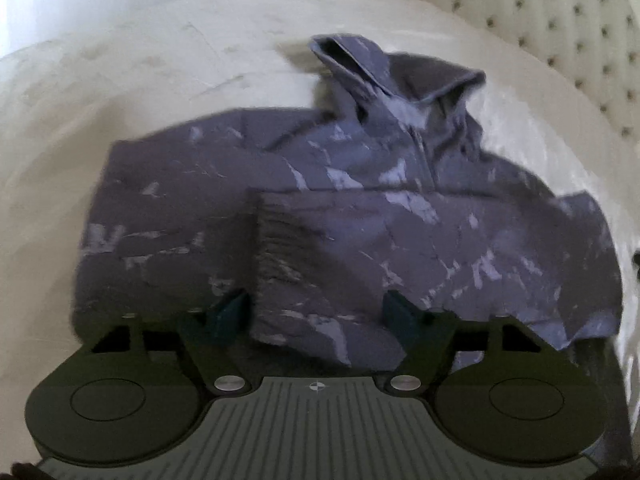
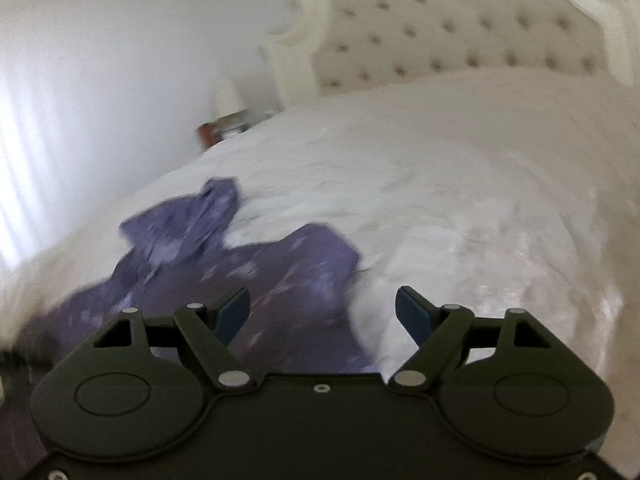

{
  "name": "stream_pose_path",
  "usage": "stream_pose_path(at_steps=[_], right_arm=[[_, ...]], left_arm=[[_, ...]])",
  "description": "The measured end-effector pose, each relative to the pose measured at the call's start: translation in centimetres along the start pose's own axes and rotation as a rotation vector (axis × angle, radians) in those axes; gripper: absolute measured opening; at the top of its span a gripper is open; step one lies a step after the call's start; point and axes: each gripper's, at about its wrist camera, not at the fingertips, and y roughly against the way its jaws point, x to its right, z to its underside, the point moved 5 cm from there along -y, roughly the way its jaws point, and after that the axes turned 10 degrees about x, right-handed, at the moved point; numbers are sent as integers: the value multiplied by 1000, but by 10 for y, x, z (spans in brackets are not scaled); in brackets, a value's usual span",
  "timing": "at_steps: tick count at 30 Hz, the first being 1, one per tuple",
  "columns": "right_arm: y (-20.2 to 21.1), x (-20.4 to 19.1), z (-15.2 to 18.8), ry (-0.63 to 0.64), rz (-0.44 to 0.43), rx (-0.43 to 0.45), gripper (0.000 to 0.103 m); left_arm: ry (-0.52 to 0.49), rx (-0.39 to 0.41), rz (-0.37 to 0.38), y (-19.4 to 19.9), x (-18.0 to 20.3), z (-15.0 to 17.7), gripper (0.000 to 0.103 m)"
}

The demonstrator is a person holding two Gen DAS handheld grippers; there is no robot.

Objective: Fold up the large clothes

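A purple hooded sweatshirt with pale splotches [image 1: 340, 208] lies spread on the white bed [image 1: 140, 92], hood toward the headboard. A sleeve with a ribbed cuff [image 1: 276, 240] is folded across its front. My left gripper [image 1: 316, 312] is open just above the near part of the sweatshirt, with the folded sleeve between its fingers, not gripped. In the right wrist view the sweatshirt [image 2: 248, 276] lies to the left. My right gripper [image 2: 322, 312] is open and empty over the sweatshirt's right edge and the bed cover [image 2: 460, 208].
A cream tufted headboard [image 1: 560, 40] stands at the far end and also shows in the right wrist view [image 2: 460, 32]. A small bedside item [image 2: 224, 126] sits beyond the bed's far left side. A white wall or curtain [image 2: 80, 80] is on the left.
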Motion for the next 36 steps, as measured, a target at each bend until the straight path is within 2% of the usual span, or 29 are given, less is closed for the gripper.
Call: stream_pose_path(at_steps=[2, 3, 4, 6, 9, 13, 15, 21, 25, 27, 29, 32, 34, 36], right_arm=[[0, 13, -11, -44, 27, 17, 82], [1, 19, -15, -50, 46, 27, 82], [2, 25, -17, -56, 67, 32, 83], [3, 39, -18, -88, 106, 23, 83], [2, 59, -15, -156, 143, -28, 83], [-2, 65, -7, -157, 171, -85, 83], [-4, 60, -1, -142, 159, -109, 83], [-10, 35, 14, -9, 121, -168, 83], [-14, 23, 23, 25, 81, -204, 86], [-21, 22, 33, 78, 95, -271, 93], [-26, 24, 46, 131, 105, -348, 94], [-23, 24, 44, 139, 101, -355, 94], [-14, 23, 37, 147, 88, -328, 94], [-3, 18, 35, 189, 43, -313, 94]], left_arm=[[-36, 20, -34, -1, 4, 2, 58], [-51, 33, -52, -1, 5, 2, 39], [-60, 45, -65, 0, 5, 2, 30], [-37, 67, -56, 4, 4, -2, 28], [-45, 148, -56, 23, 8, -16, 26], [-94, 291, -69, 61, 11, -40, 26], [-96, 306, -83, 68, 6, -45, 27], [-62, 250, -124, 53, -11, -33, 27], [-41, 238, -150, 42, -21, -25, 27], [-41, 223, -167, 35, -26, -24, 27], [-38, 191, -173, 25, -29, -22, 27], [-39, 158, -184, 16, -33, -15, 28], [-28, 155, -183, 15, -34, -11, 28], [-8, 151, -172, 15, -36, -12, 28]])
